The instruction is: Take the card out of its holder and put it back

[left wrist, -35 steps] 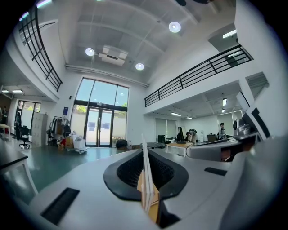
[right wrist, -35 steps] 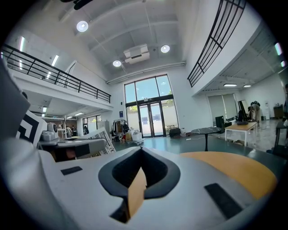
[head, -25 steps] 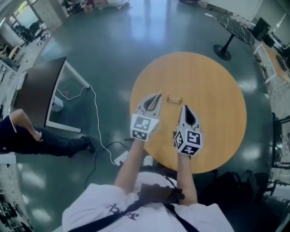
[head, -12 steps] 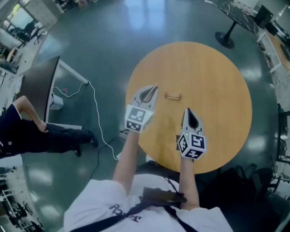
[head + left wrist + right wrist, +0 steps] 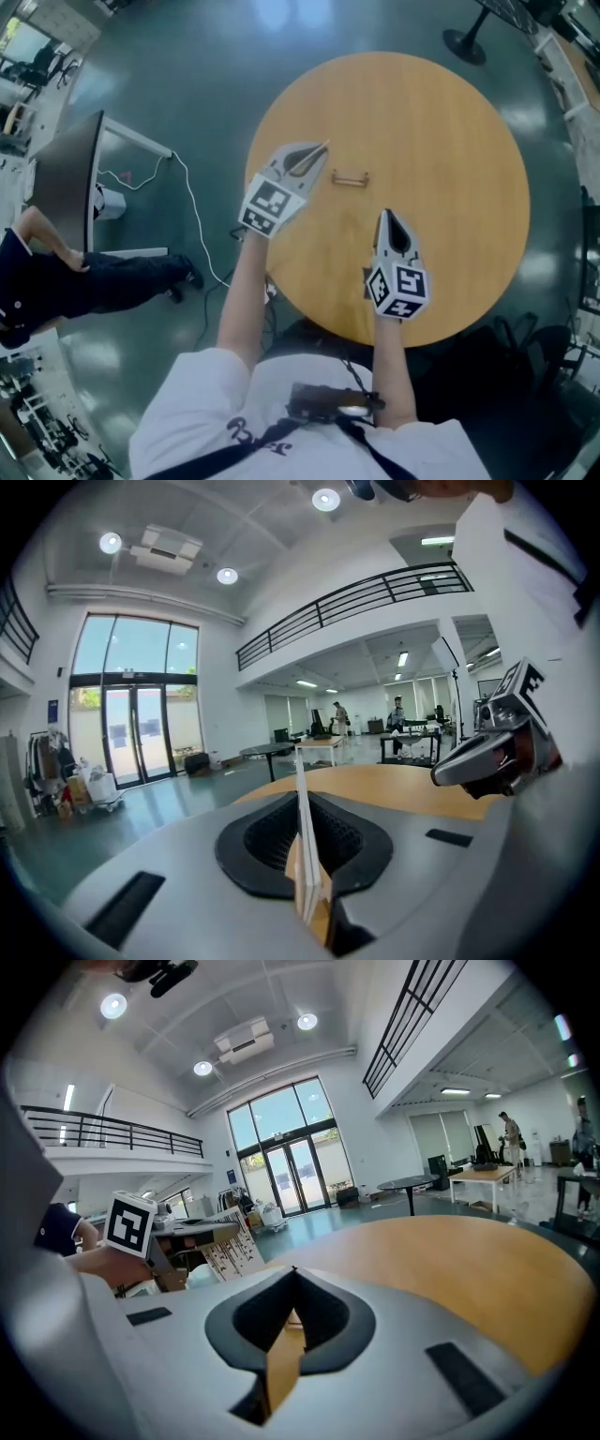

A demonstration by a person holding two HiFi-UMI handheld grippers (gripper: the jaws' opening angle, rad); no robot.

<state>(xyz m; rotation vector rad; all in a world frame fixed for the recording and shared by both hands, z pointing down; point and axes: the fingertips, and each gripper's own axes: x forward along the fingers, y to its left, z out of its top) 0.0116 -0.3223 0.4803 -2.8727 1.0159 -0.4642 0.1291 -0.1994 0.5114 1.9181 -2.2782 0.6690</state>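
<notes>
A thin white card, seen edge-on, is clamped in the closed left tongs. The right tongs are shut, empty. The small wooden holder is seen on the round wooden bench between both tips.

The left gripper points toward one o'clock, jaws pressed together; the right gripper, nearer the body, points toward twelve, jaws likewise closed.
</notes>
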